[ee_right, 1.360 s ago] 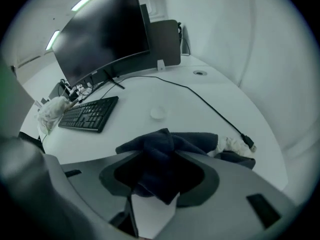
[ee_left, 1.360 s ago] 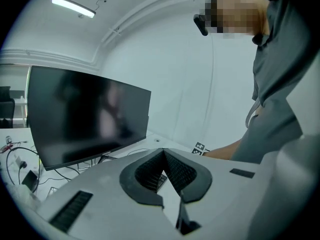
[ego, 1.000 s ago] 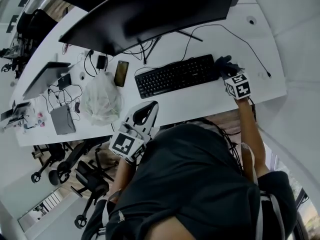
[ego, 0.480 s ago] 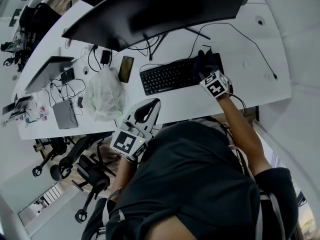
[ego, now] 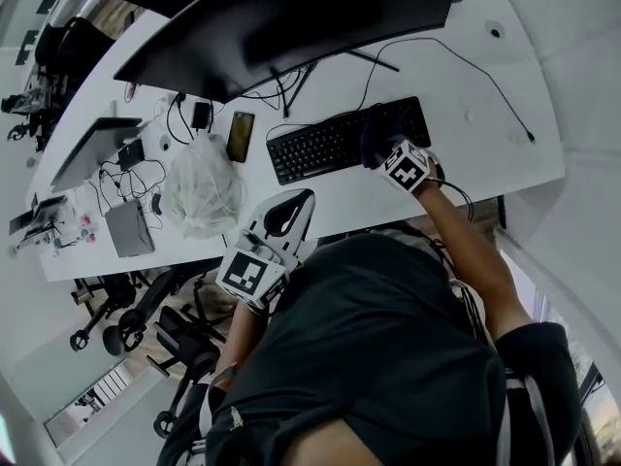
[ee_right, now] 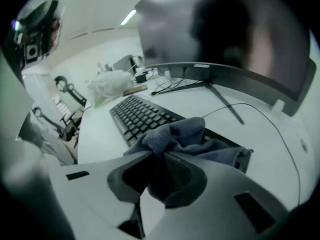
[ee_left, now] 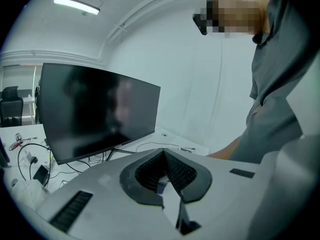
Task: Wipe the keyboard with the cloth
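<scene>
Cloth (ee_right: pixel 185 134) slid onto keyboard (ego: pixel 310 150); bunched, dark grey.

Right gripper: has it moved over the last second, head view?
Yes. The right gripper, shut on the cloth, has shifted left, from just past the right end of the keyboard to over its right-hand keys.

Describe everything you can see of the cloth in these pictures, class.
The cloth is dark grey and looks soft and fluffy, like microfibre. It is crumpled into loose folds rather than spread flat. One bunch is pinched between the right tongs, which are shut on it. The rest spills forward and lies draped over the right end of the black keyboard, touching its keys.
</scene>
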Action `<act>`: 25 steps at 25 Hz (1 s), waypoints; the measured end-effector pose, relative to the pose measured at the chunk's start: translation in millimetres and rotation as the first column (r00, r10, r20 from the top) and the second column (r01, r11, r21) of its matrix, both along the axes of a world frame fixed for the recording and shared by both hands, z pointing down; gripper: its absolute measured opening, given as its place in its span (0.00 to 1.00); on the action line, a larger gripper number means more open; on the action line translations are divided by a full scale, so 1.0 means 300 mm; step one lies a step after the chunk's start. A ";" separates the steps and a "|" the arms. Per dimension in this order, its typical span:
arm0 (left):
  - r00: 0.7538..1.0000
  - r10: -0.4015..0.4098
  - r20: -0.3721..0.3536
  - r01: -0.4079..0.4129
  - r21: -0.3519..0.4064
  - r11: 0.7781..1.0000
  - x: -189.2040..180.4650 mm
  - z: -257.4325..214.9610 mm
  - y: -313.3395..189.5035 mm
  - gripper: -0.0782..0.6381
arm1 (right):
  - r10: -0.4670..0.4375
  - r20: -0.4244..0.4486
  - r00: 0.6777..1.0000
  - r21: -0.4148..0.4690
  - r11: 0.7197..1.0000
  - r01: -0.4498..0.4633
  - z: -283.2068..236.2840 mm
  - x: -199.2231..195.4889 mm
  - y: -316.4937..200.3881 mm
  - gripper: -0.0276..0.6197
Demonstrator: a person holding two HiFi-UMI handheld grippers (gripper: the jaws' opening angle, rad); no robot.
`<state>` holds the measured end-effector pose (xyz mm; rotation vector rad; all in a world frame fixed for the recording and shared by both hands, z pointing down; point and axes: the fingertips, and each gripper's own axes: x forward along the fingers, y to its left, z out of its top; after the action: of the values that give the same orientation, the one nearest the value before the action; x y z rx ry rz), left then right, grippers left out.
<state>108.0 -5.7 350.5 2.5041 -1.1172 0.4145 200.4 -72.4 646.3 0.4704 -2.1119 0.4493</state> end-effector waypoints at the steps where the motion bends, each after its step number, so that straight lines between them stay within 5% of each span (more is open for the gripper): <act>1: 1.000 0.000 0.001 0.000 -0.003 1.000 0.003 0.004 0.005 0.11 | 0.075 -0.003 0.997 0.022 0.997 -0.075 -0.015 0.058 -0.056 0.12; 4: 1.000 -0.015 -0.013 0.014 -0.023 1.000 0.003 0.018 0.022 0.11 | 0.303 -0.089 0.949 0.136 0.947 -0.290 -0.037 0.314 -0.223 0.12; 6: 0.999 -0.029 -0.025 0.028 -0.031 0.999 0.000 0.021 0.032 0.11 | 0.367 -0.124 0.922 0.154 0.925 -0.347 -0.017 0.397 -0.238 0.12; 9: 0.999 -0.033 -0.027 0.032 -0.034 0.999 0.006 0.028 0.035 0.11 | 0.203 -0.114 0.973 0.139 0.972 -0.187 0.007 0.239 -0.107 0.12; 12: 1.000 -0.018 -0.021 0.018 -0.027 0.999 0.029 0.031 0.034 0.11 | -0.025 -0.027 0.999 0.015 1.000 0.025 0.021 0.022 0.062 0.12; 14: 1.000 -0.007 -0.016 0.006 -0.025 1.000 0.048 0.029 0.036 0.11 | -0.038 0.011 0.999 -0.028 0.999 0.038 0.014 0.008 0.065 0.12; 17: 1.000 -0.018 -0.017 0.018 -0.037 0.999 0.049 0.034 0.040 0.11 | 0.139 -0.010 0.990 0.044 0.989 -0.138 -0.017 0.177 -0.091 0.12; 20: 0.999 -0.041 -0.022 0.040 -0.045 0.998 0.028 0.052 0.046 0.11 | 0.335 -0.096 0.937 0.127 0.938 -0.323 -0.011 0.392 -0.208 0.12; 22: 0.998 -0.050 -0.039 0.047 -0.063 0.997 0.033 0.059 0.046 0.11 | 0.239 -0.173 0.956 0.186 0.961 -0.206 0.012 0.350 -0.157 0.12; 24: 0.998 -0.045 -0.053 0.041 -0.079 0.996 0.048 0.066 0.044 0.11 | -0.042 -0.229 0.973 0.211 0.973 0.092 0.023 0.166 -0.016 0.12; 25: 0.998 -0.036 -0.053 0.032 -0.078 0.996 0.058 0.067 0.042 0.11 | -0.154 -0.187 0.970 0.168 0.968 0.186 0.024 0.069 0.058 0.12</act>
<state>125.3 6.8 370.7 2.4118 -1.1004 0.3702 221.0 -54.9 653.6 0.4130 -2.0129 0.1093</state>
